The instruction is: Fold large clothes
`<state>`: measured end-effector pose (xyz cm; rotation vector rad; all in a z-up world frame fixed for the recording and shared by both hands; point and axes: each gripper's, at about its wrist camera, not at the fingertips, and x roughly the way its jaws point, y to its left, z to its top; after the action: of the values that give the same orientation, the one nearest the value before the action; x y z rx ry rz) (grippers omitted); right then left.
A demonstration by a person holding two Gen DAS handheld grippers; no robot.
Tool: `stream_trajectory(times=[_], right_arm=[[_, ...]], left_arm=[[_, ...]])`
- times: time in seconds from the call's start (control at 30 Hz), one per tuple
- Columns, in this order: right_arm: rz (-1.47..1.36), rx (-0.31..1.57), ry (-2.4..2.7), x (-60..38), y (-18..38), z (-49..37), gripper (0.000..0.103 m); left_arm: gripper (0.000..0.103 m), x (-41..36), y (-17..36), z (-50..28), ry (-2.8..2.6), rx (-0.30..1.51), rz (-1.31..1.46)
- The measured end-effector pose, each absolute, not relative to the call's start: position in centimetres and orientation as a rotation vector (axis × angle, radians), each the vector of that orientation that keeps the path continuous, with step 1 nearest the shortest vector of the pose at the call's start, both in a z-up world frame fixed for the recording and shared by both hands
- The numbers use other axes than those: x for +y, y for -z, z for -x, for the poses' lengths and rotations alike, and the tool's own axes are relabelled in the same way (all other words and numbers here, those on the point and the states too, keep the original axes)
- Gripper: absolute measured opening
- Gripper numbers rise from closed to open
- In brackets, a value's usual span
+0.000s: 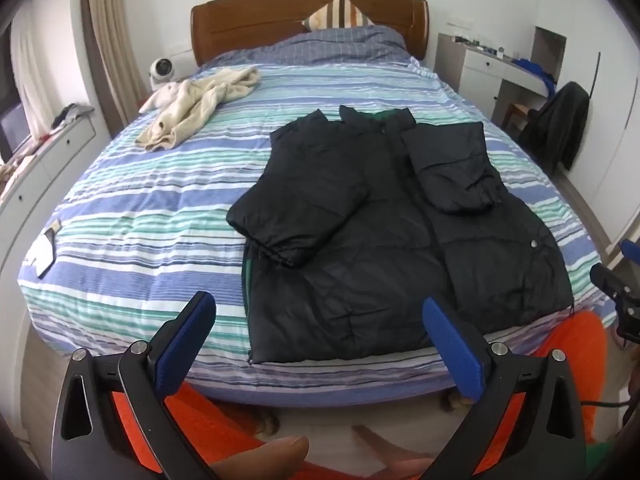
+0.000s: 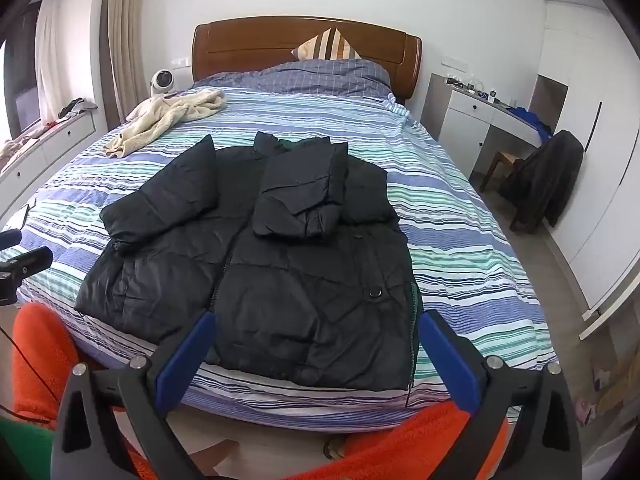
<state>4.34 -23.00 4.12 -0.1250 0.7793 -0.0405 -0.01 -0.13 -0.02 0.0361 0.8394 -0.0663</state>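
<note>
**Two sleeves folded in, hem fold still to come**

Two open grippers hang above the foot of a bed, both tilted downward, neither touching anything. The left gripper (image 1: 320, 344) has its blue fingers (image 1: 188, 340) spread wide and released, with nothing between them. The right gripper (image 2: 318, 354) is likewise released and empty.

A black puffer jacket (image 1: 380, 248) lies flat on the striped bedspread (image 1: 140, 216), collar toward the wooden headboard (image 1: 308, 16), hem at the near edge of the bed. Both sleeves are already folded inward across the chest: the left sleeve (image 1: 304, 196) lies at an angle, the right sleeve (image 1: 452, 168) sits shorter and higher. A cream garment (image 1: 200, 104) lies crumpled near the far left corner, well apart from the jacket.

The likely next step is folding the body in half, hem up to collar. To do it well, each gripper should probably take one bottom corner of the hem, pinching through both layers of the padded fabric. Lifting both corners together and carrying them evenly toward the collar would keep the sleeves from sliding out. The slick, puffy fabric may spring back, so pressing the fold flat before letting go seems wise.
</note>
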Motion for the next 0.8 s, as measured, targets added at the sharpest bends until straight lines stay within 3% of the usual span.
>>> stream_trajectory(times=[0.8], right_arm=[[0.129, 0.799, 0.035, -22.62, -3.93, -4.68, 0.103]], left_arm=[[0.103, 0.27, 0.50, -0.12, 0.090, 0.870, -0.035]])
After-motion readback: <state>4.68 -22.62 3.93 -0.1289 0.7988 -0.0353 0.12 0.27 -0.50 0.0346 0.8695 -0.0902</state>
